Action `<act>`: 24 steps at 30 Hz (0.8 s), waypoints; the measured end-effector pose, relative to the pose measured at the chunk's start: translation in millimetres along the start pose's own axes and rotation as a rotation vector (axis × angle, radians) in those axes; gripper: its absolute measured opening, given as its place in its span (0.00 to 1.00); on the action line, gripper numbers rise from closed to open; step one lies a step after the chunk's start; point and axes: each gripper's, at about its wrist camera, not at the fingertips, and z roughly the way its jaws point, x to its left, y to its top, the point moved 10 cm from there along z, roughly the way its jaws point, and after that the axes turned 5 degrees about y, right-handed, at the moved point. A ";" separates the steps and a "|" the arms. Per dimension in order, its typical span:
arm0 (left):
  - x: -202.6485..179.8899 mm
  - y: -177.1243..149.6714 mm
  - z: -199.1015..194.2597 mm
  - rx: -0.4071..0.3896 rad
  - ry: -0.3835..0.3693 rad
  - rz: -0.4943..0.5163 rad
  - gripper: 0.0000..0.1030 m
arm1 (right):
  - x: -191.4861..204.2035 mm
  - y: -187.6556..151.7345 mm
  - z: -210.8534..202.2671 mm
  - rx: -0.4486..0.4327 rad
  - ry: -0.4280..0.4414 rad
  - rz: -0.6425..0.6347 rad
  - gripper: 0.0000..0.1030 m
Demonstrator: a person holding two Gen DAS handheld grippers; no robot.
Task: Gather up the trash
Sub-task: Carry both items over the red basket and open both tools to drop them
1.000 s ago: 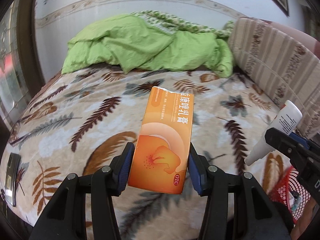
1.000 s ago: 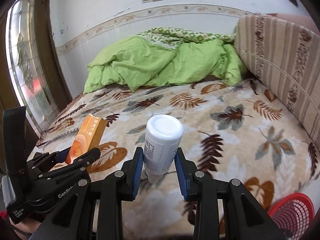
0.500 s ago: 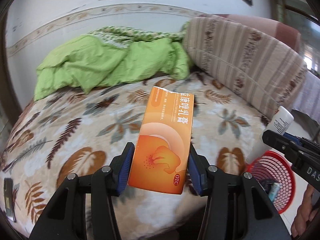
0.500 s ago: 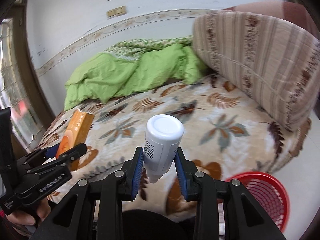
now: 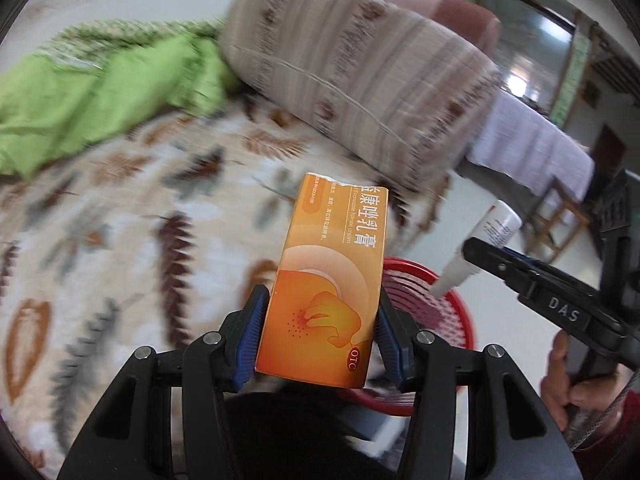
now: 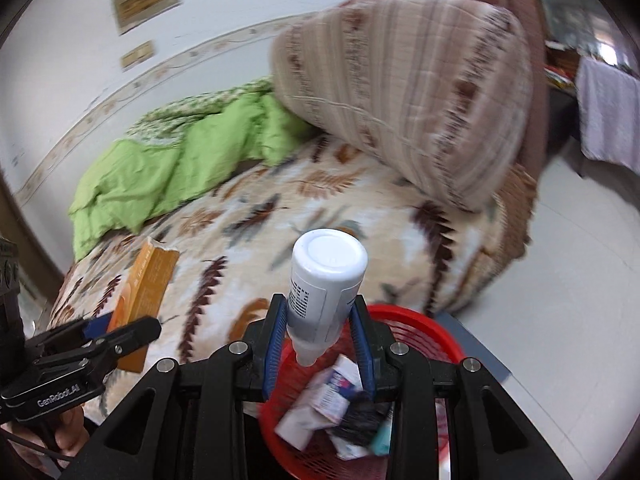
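Note:
My left gripper [image 5: 318, 334] is shut on an orange medicine box [image 5: 332, 276], held over the bed's edge beside a red mesh basket [image 5: 444, 308]. My right gripper [image 6: 320, 344] is shut on a white bottle [image 6: 324, 280], held above the red basket [image 6: 420, 332]. The basket holds several discarded packets [image 6: 332, 396]. In the left wrist view the right gripper [image 5: 492, 258] and the bottle [image 5: 496, 228] show at the right. In the right wrist view the left gripper [image 6: 120, 328] and the orange box [image 6: 148, 280] show at the left.
The bed has a leaf-patterned blanket [image 6: 320, 208], a green quilt [image 6: 188, 160] at the far end and a striped cushion [image 6: 420, 92] on the right. Pale tiled floor [image 6: 560, 300] lies right of the basket. A table with a white cloth [image 5: 532, 144] stands beyond.
Both grippers have swung right, away from the middle of the bed toward its edge. The red basket has come from the lower right corner to under the right gripper. Both grips are unchanged.

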 end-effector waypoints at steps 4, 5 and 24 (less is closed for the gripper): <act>-29.8 -5.5 19.2 0.044 -0.058 0.030 0.48 | -25.9 -7.9 -9.1 0.010 -0.037 0.034 0.33; -33.1 -6.6 21.6 0.049 -0.066 0.036 0.48 | -30.7 -9.9 -9.4 0.014 -0.042 0.039 0.33; 7.9 -4.6 -14.6 -0.065 0.076 0.063 0.80 | -35.9 -23.5 -20.4 0.049 -0.286 0.000 0.76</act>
